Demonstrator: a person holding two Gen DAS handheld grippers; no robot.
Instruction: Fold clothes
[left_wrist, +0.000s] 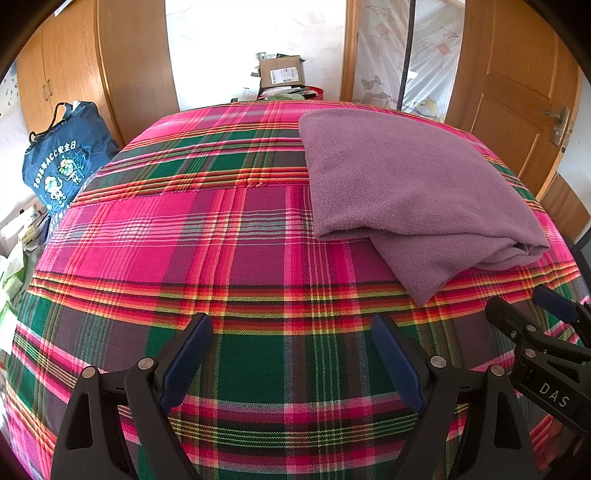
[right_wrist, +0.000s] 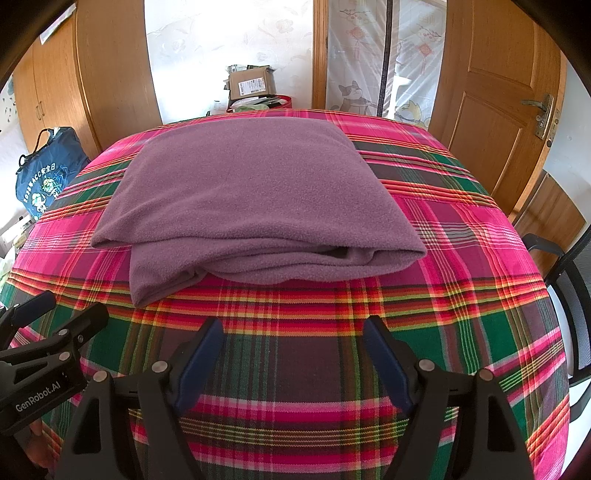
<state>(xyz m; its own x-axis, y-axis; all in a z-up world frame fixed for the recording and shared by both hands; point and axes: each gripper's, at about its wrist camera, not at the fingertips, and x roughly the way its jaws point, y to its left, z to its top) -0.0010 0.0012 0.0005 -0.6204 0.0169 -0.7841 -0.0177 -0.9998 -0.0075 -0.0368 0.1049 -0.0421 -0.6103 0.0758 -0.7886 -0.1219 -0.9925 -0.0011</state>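
Right now my right gripper (right_wrist: 293, 356) is nearer the folded purple fleece (right_wrist: 243, 203), which sits at 12 o'clock on the plaid desk (right_wrist: 461, 295), long side running away from me, while my left gripper (left_wrist: 291, 358) sees it at 1 o'clock, both jaws apart and empty.

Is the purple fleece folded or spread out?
Folded. The purple fleece lies as a compact rectangle on the plaid cloth, with stacked layers showing along its near edge, one lower corner sticking out.
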